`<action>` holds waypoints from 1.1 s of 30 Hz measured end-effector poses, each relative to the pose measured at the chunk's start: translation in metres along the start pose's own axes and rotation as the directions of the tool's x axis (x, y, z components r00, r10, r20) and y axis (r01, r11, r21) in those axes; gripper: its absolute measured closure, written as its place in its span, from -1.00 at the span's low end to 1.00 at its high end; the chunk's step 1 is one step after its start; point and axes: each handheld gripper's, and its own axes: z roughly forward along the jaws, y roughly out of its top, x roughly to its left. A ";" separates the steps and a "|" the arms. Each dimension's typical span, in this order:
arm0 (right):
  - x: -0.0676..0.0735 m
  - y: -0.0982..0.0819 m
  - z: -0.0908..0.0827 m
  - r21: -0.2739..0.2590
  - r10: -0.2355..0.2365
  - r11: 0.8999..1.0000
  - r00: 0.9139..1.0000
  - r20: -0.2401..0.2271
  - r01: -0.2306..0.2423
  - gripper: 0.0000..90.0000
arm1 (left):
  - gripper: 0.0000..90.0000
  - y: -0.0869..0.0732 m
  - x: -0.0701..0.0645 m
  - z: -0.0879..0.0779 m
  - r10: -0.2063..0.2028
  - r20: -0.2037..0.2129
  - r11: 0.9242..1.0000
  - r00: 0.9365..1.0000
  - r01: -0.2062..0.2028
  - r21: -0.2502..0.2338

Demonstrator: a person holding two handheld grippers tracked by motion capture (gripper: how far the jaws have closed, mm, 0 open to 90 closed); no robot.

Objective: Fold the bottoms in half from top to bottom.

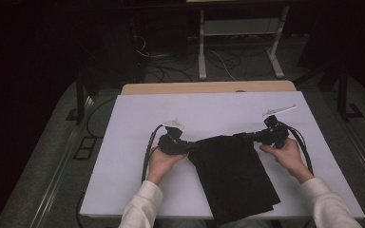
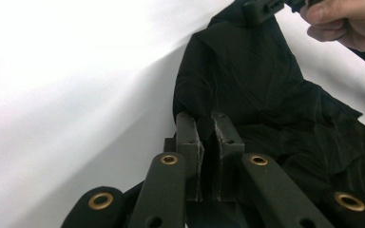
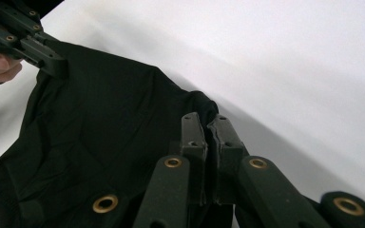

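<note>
A black cloth [image 1: 235, 175] lies folded on the white table cover [image 1: 138, 114], hanging a little over the near edge. My left gripper [image 1: 190, 147] is shut on the cloth's far left corner [image 2: 204, 102]. My right gripper [image 1: 243, 136] is shut on the far right corner [image 3: 202, 102]. The top edge of the cloth is held between the two grippers. In the left gripper view the jaws [image 2: 208, 124] pinch the black fabric, and the other gripper [image 2: 261, 9] shows at the top. In the right gripper view the jaws [image 3: 204, 124] clamp the fabric too.
A small white tag [image 1: 279, 110] lies on the cover at the far right. The wooden table edge [image 1: 209, 87] shows behind the cover. Cables trail on the floor beyond, next to a white frame stand [image 1: 202, 52].
</note>
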 end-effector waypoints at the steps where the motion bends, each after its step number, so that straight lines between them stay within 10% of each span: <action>1: 0.001 0.001 0.002 0.000 0.001 1.000 1.000 -0.001 -0.001 0.88 | 0.84 0.001 0.002 -0.002 0.000 -0.004 1.000 1.000 0.000 0.003; 33: 0.009 0.031 0.034 -0.060 0.034 0.998 0.999 0.024 -0.033 0.88 | 0.84 0.037 0.055 -0.025 0.029 -0.095 0.999 0.995 -0.026 0.034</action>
